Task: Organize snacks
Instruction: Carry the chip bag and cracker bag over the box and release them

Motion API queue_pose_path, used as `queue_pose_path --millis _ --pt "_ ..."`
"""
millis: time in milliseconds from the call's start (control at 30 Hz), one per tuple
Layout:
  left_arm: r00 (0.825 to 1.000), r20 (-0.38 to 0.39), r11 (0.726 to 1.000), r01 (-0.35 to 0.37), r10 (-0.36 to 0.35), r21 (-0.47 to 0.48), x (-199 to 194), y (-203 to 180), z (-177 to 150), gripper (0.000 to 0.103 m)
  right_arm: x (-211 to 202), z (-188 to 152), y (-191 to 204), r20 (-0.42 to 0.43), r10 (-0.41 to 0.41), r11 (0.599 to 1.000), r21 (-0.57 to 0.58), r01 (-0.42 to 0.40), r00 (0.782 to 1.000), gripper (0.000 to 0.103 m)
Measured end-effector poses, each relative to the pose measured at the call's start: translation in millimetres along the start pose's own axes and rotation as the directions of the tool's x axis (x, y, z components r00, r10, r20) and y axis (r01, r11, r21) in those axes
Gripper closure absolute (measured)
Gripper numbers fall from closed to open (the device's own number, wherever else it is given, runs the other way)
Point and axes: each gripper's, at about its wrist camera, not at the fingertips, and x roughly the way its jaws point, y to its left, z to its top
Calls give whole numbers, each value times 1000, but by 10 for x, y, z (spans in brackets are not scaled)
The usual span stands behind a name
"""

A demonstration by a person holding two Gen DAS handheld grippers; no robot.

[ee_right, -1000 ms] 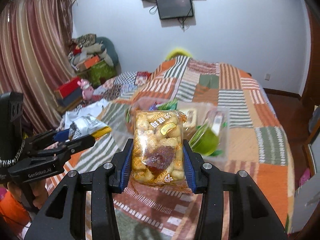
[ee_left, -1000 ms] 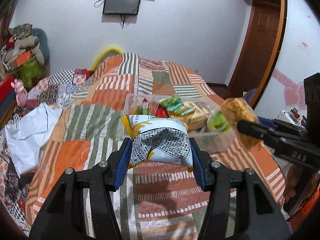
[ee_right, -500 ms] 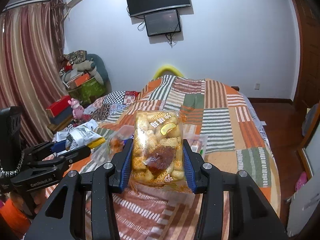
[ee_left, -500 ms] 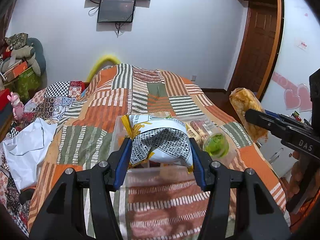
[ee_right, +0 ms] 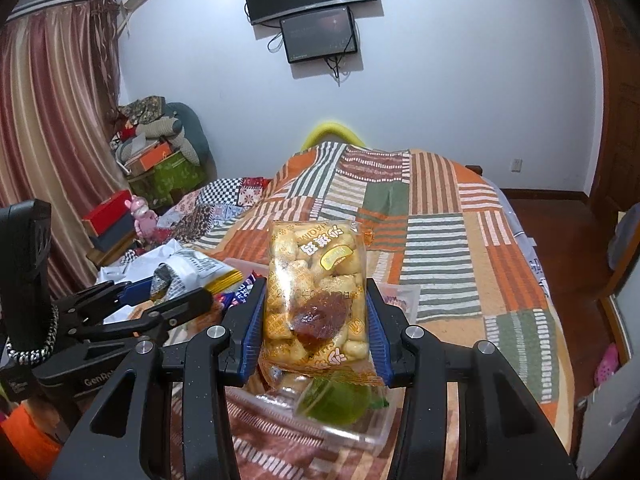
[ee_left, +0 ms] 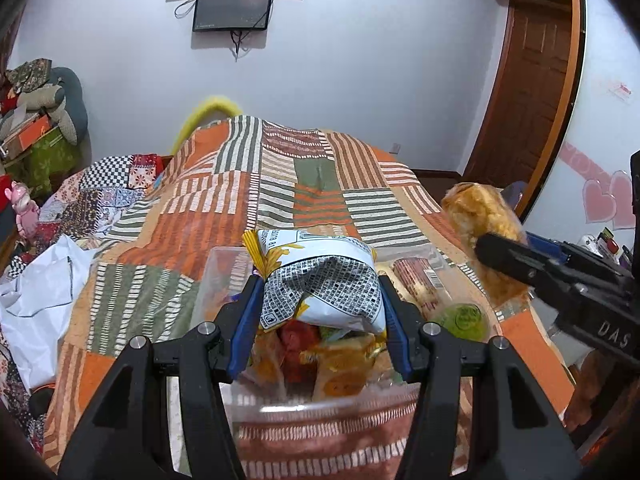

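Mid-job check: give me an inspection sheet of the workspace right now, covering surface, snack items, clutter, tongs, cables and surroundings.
Surface: bed under a patchwork striped quilt.
Job's things: clear plastic container on the quilt, already holding mixed snack packs and a green cup; white chip bag and yellow puff pack held above it.
Clutter: white cloth and a pink toy at the bed's left; piled boxes and cushions in the corner.
Tongs: left tongs shut on the chip bag; right tongs shut on the puff pack.
Cables: loose wires hang under the wall screens.
Surroundings: striped curtain, wooden door, two wall screens.
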Motion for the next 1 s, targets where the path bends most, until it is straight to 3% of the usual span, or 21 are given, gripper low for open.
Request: queue_pose_path --millis 167,400,533,1000 --pt "1000 -17 999 6 -7 -43 190 22 -28 48 156 -1 -6 -29 3 1000 1 -3 1000 61" --pt "999 -9 999 -34 34 -9 277 17 -71 46 356 -78 27 -86 7 1000 -7 -7 996 61" --pt "999 -13 999 -45 45 -18 318 40 -108 40 374 -83 2 -97 20 1000 8 -19 995 60" --pt "1000 12 999 -23 24 -32 -13 38 -113 37 82 -6 53 -47 24 1000 -5 -25 999 60"
